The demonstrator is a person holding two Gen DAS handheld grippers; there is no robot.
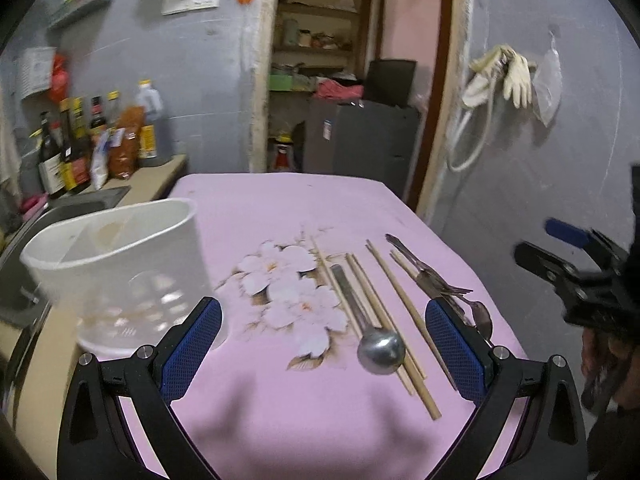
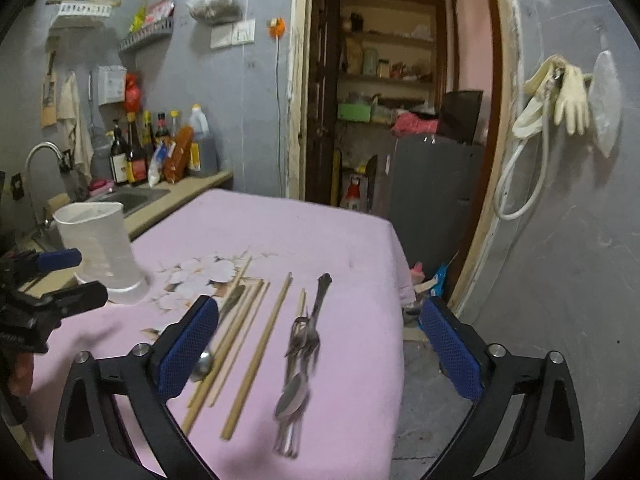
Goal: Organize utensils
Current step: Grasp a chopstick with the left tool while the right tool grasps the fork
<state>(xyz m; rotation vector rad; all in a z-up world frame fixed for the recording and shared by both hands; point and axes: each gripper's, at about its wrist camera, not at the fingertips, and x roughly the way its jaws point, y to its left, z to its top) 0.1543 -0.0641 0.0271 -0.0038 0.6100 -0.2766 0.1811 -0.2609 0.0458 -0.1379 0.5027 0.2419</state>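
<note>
A white perforated utensil holder (image 1: pixel 120 264) stands on the pink tablecloth (image 1: pixel 280 408) at the left; it also shows in the right wrist view (image 2: pixel 100 252). Several wooden chopsticks (image 1: pixel 400 300) lie beside a steel ladle-like spoon (image 1: pixel 378 346). A fork and spoons (image 1: pixel 444 284) lie in a pile at the right; they also show in the right wrist view (image 2: pixel 302 344). My left gripper (image 1: pixel 324 344) is open and empty above the cloth. My right gripper (image 2: pixel 320 348) is open and empty above the fork and spoons, with chopsticks (image 2: pixel 260 340) to their left.
A sink (image 2: pixel 128 200) and counter with several bottles (image 1: pixel 80 148) lie left of the table. A doorway with shelves and a grey cabinet (image 2: pixel 432 184) is behind. The table's right edge (image 2: pixel 400 320) drops to the floor. Gloves and a hose (image 2: pixel 560 92) hang on the right wall.
</note>
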